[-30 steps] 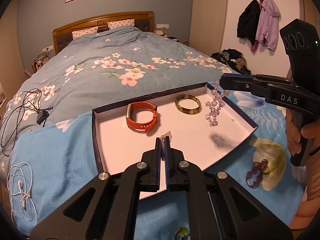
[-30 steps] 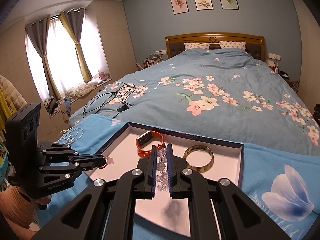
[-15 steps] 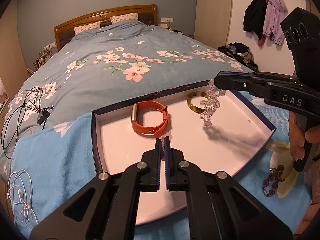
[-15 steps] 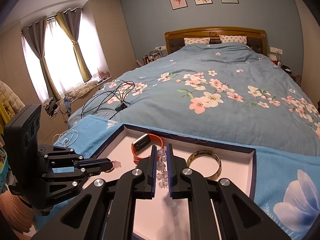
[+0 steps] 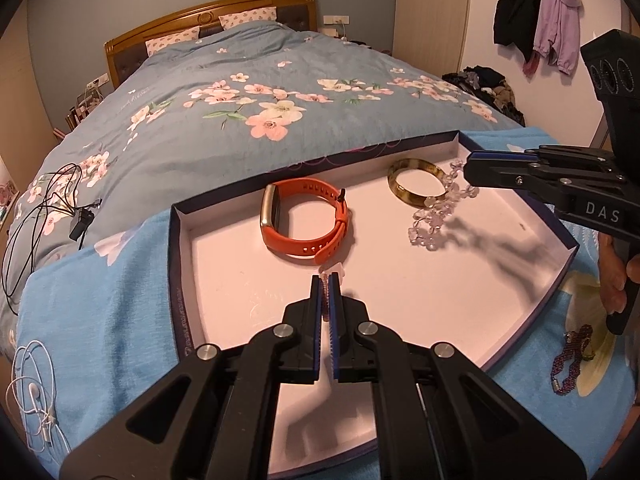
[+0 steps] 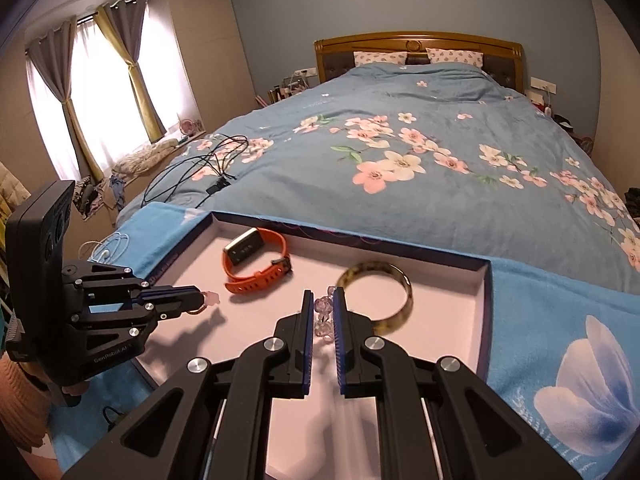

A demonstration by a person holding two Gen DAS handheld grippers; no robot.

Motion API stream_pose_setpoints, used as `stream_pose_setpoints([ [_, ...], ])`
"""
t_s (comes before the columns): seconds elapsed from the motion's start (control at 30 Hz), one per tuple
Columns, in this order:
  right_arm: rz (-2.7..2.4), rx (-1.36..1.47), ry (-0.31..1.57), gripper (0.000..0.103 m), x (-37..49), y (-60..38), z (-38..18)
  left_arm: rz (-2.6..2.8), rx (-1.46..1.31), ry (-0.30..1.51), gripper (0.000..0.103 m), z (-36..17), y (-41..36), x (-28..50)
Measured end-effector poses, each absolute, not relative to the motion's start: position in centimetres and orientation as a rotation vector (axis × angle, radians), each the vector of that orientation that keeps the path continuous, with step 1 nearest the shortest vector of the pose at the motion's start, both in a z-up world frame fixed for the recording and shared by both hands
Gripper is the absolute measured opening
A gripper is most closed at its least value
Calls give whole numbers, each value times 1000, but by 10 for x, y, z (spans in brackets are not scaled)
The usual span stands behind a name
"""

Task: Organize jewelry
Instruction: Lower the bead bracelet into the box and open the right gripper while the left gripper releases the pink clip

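A shallow white tray with dark blue walls (image 5: 180, 264) lies on the bed. In it lie an orange watch band (image 5: 304, 216) and a tortoiseshell bangle (image 5: 416, 184). My right gripper (image 6: 323, 300) is shut on a clear crystal bead bracelet (image 5: 436, 216), whose lower end rests on the tray floor beside the bangle. My left gripper (image 5: 327, 278) is shut on a small pale pink piece (image 6: 210, 298), held low over the tray just in front of the watch band (image 6: 256, 264). The bangle (image 6: 380, 296) also shows in the right wrist view.
A dark purple bead bracelet (image 5: 568, 356) lies on the blue flowered cloth right of the tray. White earphones (image 5: 32, 392) lie at the left. Black cables with a charger (image 5: 52, 204) lie on the floral quilt beyond the tray.
My right gripper has lowered the crystal bracelet until its lower beads rest on the tray floor by the bangle. My left gripper has moved forward toward the watch band.
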State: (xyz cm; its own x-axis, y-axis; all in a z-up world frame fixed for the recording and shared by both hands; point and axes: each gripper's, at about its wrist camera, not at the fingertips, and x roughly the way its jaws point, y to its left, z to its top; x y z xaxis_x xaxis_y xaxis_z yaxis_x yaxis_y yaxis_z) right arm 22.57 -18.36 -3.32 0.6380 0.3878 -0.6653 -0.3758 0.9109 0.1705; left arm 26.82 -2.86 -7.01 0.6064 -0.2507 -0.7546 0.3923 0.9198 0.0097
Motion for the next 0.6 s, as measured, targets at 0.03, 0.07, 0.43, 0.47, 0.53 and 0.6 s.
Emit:
stream_pose_setpoints([
  [0.03, 431, 18, 771, 8, 226, -185, -35, -373, 182, 846, 4, -72, -29, 270],
  [0.07, 429, 18, 776, 8, 227, -186, -37, -374, 181, 849, 4, -72, -30, 270],
  [0.43, 387, 15, 828, 9, 228, -196, -50, -373, 158, 885, 6, -80, -30, 286],
  [0.47, 387, 16, 830, 11, 227, -196, -50, -372, 156, 886, 7, -80, -29, 287],
  [0.53, 384, 11, 827, 13, 226, -196, -50, -371, 150, 889, 8, -82, -29, 291],
  [0.6, 385, 14, 828, 16, 225, -197, -51, -368, 146, 891, 10, -83, -29, 294],
])
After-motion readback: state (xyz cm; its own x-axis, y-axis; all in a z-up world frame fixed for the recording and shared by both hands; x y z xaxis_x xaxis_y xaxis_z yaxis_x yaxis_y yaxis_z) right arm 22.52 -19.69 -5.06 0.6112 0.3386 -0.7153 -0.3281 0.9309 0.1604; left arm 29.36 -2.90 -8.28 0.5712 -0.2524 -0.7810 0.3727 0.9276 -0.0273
